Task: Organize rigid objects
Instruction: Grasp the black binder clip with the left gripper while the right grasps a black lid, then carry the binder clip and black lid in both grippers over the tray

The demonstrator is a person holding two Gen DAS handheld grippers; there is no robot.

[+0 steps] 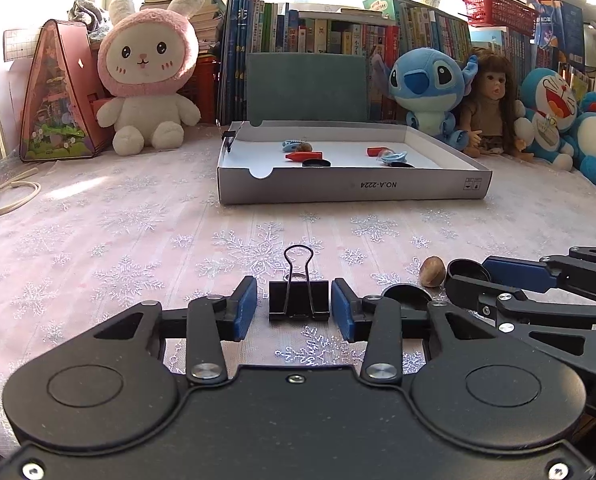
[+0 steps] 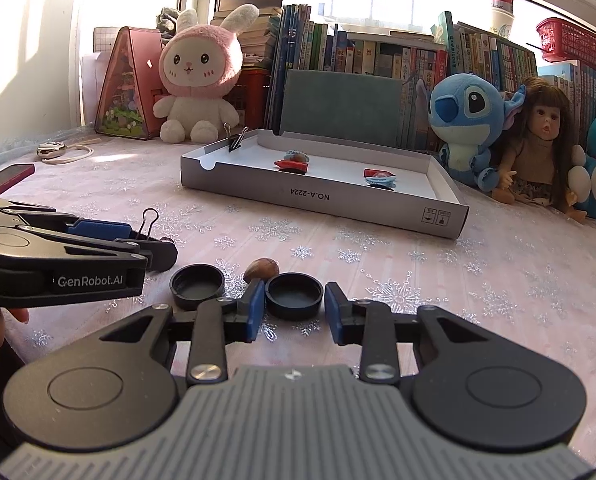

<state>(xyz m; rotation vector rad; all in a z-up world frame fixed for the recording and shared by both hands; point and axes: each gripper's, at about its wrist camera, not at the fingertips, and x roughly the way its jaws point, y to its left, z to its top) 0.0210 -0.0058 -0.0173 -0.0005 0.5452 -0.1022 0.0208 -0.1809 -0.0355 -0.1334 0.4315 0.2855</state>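
We see two hand-held grippers low over a pink tablecloth [image 1: 117, 232] patterned with silver snowflakes. The left gripper [image 1: 293, 306] is spread wide around a black binder clip [image 1: 299, 300] standing on the cloth, its blue pads [image 1: 245, 308] just beside the clip's sides but not yet pressing; it holds nothing. The right gripper [image 2: 294, 307] is likewise open, straddling a black bottle cap [image 2: 295, 296] lying hollow side up, with small gaps either side. A second black cap [image 2: 197, 285] and a brown nut [image 2: 261, 269] lie just to the left of it.

Farther off sits a shallow grey cardboard tray [image 1: 354, 192], already holding red pieces, blue clips, black caps and a nut, with another binder clip on its far left wall.

We judge each gripper to be at the point of grasping. The next move calls for closing squarely on clip and cap, lifting, then carrying them to the tray.

The tray's near wall reads "NO.A-2224", printed upside down. The left gripper's side reads "GenRobot.AI".
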